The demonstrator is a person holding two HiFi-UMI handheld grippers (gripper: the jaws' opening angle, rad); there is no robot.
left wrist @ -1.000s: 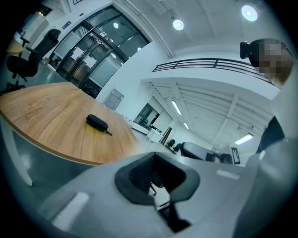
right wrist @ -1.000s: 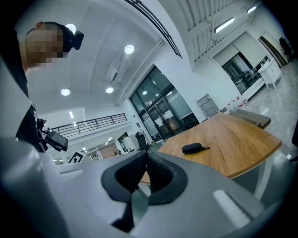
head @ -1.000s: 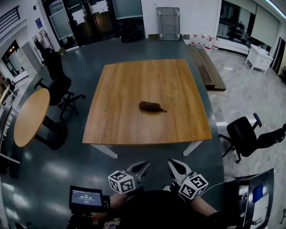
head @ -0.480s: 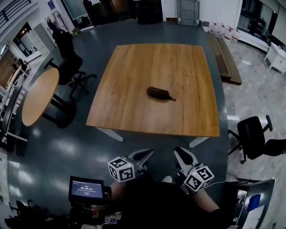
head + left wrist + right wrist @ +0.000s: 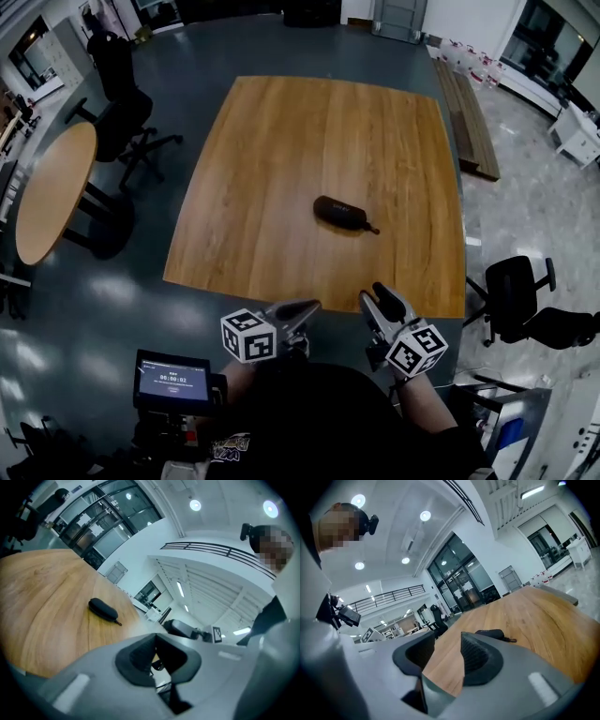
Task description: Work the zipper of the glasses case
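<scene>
Zipper work had not begun: the glasses case (image 5: 341, 213) lay untouched mid-counter (image 5: 272, 131), well beyond both grippers. The left gripper (image 5: 307, 308) had its jaws closed on nothing, and the right gripper (image 5: 380, 298) had its jaws opening, empty.

Bare wood of the table (image 5: 281, 159) lies on every side of the glasses case (image 5: 340, 211).

I'm stepping closer, so the surface (image 5: 281, 169) is filling more of the frame and its near edge is dropping toward the lower middle. The glasses case (image 5: 340, 212) is now sitting slightly right of centre and looking larger. My right tool (image 5: 375, 294) is rising to overlap that near edge at the lower right. Its jaws, shut a second ago, are opening with only bare wood showing between them. My left tool (image 5: 306, 308) is edging upward, stopping just below the edge.
</scene>
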